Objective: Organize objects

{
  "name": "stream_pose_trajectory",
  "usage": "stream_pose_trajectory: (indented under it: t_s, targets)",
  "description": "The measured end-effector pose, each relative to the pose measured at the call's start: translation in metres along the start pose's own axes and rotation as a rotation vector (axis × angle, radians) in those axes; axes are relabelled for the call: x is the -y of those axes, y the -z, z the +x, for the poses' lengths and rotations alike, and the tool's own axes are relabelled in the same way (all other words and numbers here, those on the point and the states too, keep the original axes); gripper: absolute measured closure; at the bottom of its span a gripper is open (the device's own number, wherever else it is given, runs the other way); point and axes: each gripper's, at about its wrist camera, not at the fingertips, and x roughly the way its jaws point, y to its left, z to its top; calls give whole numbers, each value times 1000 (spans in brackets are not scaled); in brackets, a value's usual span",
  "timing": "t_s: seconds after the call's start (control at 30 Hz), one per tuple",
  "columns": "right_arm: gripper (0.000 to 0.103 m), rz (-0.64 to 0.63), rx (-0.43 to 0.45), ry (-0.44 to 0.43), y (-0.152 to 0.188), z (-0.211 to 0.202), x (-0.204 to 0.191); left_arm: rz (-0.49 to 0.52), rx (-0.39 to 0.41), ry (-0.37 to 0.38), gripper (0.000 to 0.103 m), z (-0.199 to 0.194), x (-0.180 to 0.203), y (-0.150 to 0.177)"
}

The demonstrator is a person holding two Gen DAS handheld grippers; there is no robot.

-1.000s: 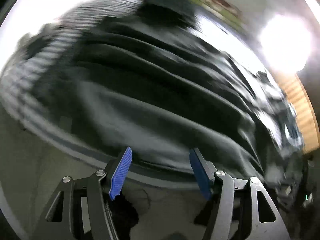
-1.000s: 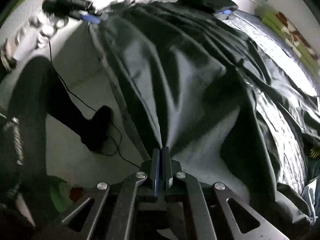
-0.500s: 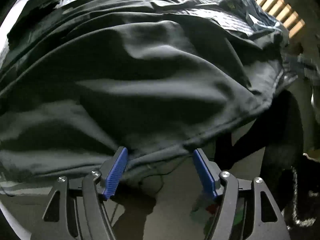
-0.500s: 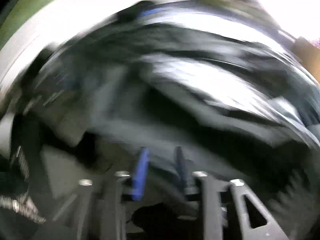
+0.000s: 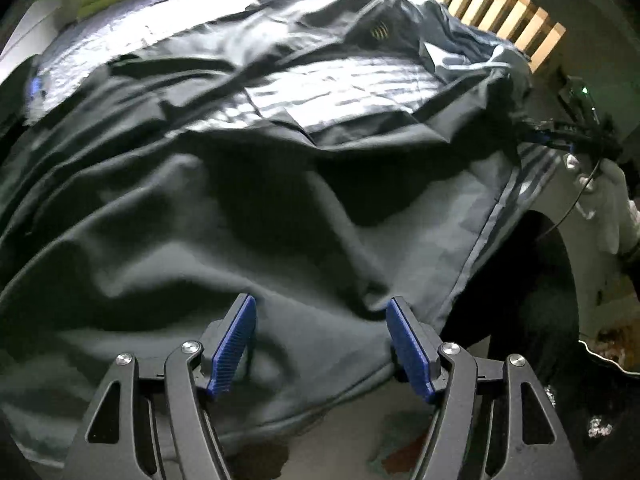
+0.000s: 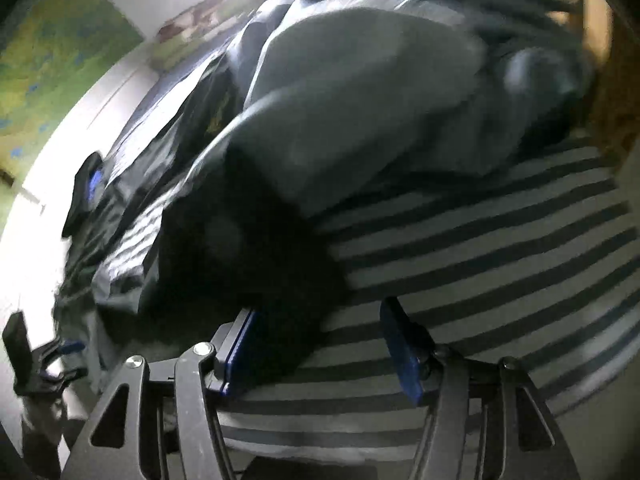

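Motion-blurred dark garment (image 6: 360, 92) in the right wrist view, its far edge indistinct.

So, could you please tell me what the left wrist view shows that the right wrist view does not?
Only the left wrist view shows the wooden slats at the far end, the floor beneath the hanging edge of the dark sheet, and the left claw, open with nothing between its pads. Only the right wrist view shows the broad striped fabric, a green wall, and the right claw, its jaws opening and gripping nothing. Both share the dark sheet and a bright light at the far side.
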Motion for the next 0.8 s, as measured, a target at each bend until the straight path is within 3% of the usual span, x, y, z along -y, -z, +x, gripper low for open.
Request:
stream_pose_trajectory:
  t_s: [0.13, 0.2, 0.23, 0.37, 0.47, 0.53, 0.67, 0.8]
  targets:
    - [47, -104, 20, 62, 7, 16, -21, -18, -36, 3, 32, 21, 4, 1]
    - [87, -80, 26, 35, 6, 15, -26, -24, -48, 4, 32, 27, 3, 4]
    - [98, -58, 7, 10, 6, 13, -26, -26, -50, 5, 32, 28, 3, 6]
    - [99, -20, 104, -19, 12, -34, -33, -21, -49, 13, 32, 28, 3, 8]
    - [99, -6, 187, 37, 21, -83, -35, -15, -49, 38, 32, 27, 3, 9]
    - [97, 40, 147, 88, 22, -83, -31, -15, -47, 49, 32, 27, 3, 9]
    - [87, -47, 32, 264, 21, -54, -40, -10, -43, 49, 32, 22, 2, 12]
    - [80, -95, 132, 305, 10, -68, -63, -54, -6, 45, 32, 0, -14, 26]
